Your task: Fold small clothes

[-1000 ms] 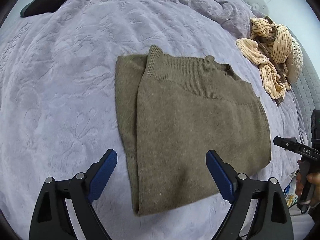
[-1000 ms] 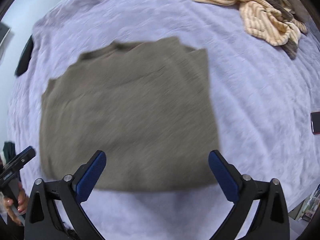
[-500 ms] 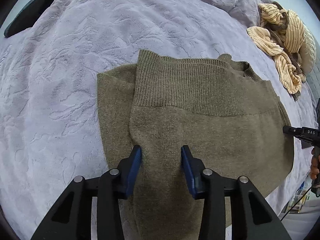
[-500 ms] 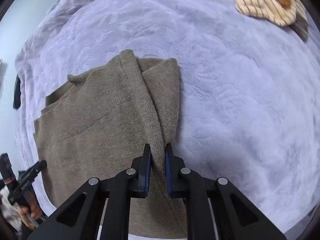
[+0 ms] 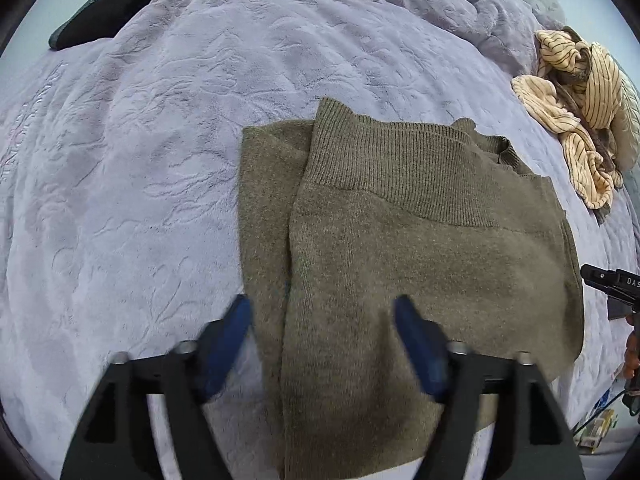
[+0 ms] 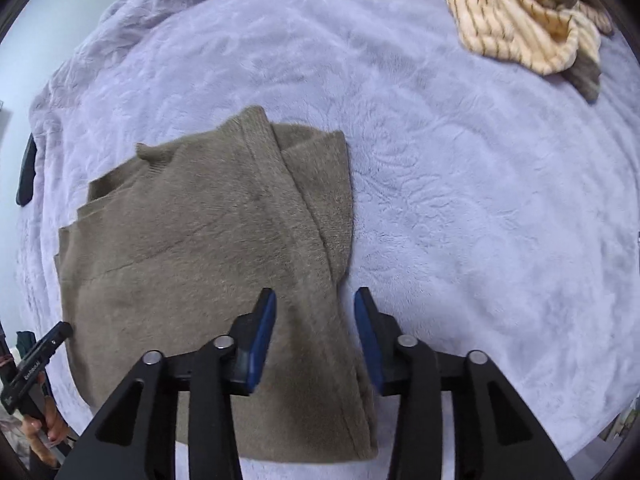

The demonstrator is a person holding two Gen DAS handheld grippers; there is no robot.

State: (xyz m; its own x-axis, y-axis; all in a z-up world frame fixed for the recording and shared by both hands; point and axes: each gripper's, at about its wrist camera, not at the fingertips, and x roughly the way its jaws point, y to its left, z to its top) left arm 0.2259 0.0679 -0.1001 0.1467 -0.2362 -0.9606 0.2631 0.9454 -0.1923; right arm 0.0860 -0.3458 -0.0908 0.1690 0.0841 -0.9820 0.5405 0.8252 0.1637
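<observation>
Lying flat on the lavender bedspread, the olive sweater is folded, with its ribbed hem band turned toward the far side and one narrow folded strip running down its left edge in the left wrist view.

Left gripper: points steeply down over the near left part of the sweater. Its jaws are opening and stand wide apart; the sweater's folded edge lies below the gap, and the blue pads press on nothing.

Right gripper: points steeply down over the sweater's near right edge. Its jaws are opening, about half spread; the folded edge lies under the gap, with neither pad clamped on the fabric.

A crumpled cream striped garment lies at the far right of the bedspread, well apart from the sweater. A dark object rests at the far left edge of the bedspread.
</observation>
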